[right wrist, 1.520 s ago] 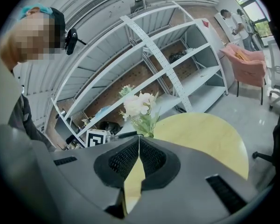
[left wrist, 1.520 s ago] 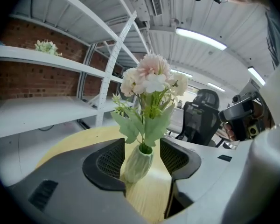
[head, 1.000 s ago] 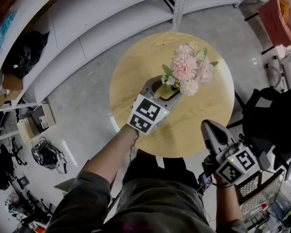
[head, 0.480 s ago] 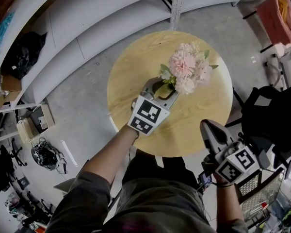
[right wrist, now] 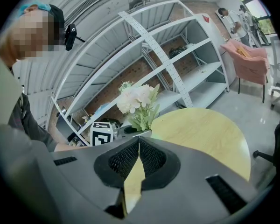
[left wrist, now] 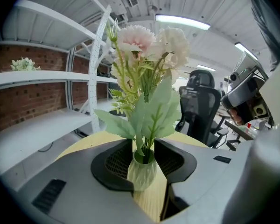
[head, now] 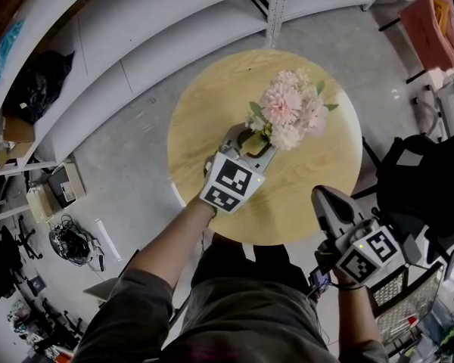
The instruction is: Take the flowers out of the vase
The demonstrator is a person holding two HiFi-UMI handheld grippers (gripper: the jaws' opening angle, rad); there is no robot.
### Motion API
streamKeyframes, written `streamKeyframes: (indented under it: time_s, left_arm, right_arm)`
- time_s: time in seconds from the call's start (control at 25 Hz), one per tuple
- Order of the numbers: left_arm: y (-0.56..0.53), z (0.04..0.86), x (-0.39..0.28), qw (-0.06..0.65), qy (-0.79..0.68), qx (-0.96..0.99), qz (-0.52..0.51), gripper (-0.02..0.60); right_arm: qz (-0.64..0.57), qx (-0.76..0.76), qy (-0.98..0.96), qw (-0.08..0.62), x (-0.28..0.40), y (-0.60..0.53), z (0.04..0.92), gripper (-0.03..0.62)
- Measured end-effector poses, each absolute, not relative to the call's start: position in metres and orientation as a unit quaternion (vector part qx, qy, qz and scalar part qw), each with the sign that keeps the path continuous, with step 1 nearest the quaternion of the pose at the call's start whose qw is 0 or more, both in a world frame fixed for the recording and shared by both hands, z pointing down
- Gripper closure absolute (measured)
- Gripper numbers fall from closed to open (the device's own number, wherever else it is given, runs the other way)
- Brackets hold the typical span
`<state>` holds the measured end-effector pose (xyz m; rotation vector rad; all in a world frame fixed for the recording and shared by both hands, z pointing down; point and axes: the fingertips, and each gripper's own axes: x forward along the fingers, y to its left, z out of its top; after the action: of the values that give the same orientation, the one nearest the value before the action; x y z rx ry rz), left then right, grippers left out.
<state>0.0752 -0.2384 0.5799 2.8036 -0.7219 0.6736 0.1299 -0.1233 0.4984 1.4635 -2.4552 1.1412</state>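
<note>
Nearer now, left tongs [left wrist: 144, 158] clamp ribbed vase [left wrist: 142, 175] of pink flowers [left wrist: 136, 35]; right tongs [right wrist: 139, 146] closed.

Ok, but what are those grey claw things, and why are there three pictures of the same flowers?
Those claws are grippers: pinching tools with two jaws, and a person holds one in each hand. There is no robot here. One picture comes from a camera on the person's head, looking down. The other two come from little cameras that ride on each gripper and look along its jaws. On the round yellow table stands a small green vase with pink and white flowers. The left gripper has its jaws on either side of the vase and seems to be pinching it. The right gripper is shut and empty, near the table's edge. The flowers are not out yet.
</note>
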Motion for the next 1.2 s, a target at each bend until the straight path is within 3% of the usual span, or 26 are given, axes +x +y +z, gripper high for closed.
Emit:
streamKeyframes:
  time_s: [0.28, 0.4, 1.2]
  left_arm:
    - [-0.234, 0.579, 0.075, 0.066, -0.246, 0.938, 0.235, 0.443]
    - [-0.236, 0.578, 0.072, 0.058, -0.254, 0.936, 0.237, 0.509]
    - [-0.238, 0.561, 0.062, 0.046, -0.277, 0.934, 0.223, 0.526]
  right_arm:
    - [0.375, 0.474, -0.796, 0.027, 0.131, -0.123, 0.5, 0.579]
    - [0.374, 0.472, -0.797, 0.029, 0.128, -0.125, 0.5, 0.579]
    - [0.384, 0.465, -0.797, 0.016, 0.123, -0.124, 0.496, 0.579]
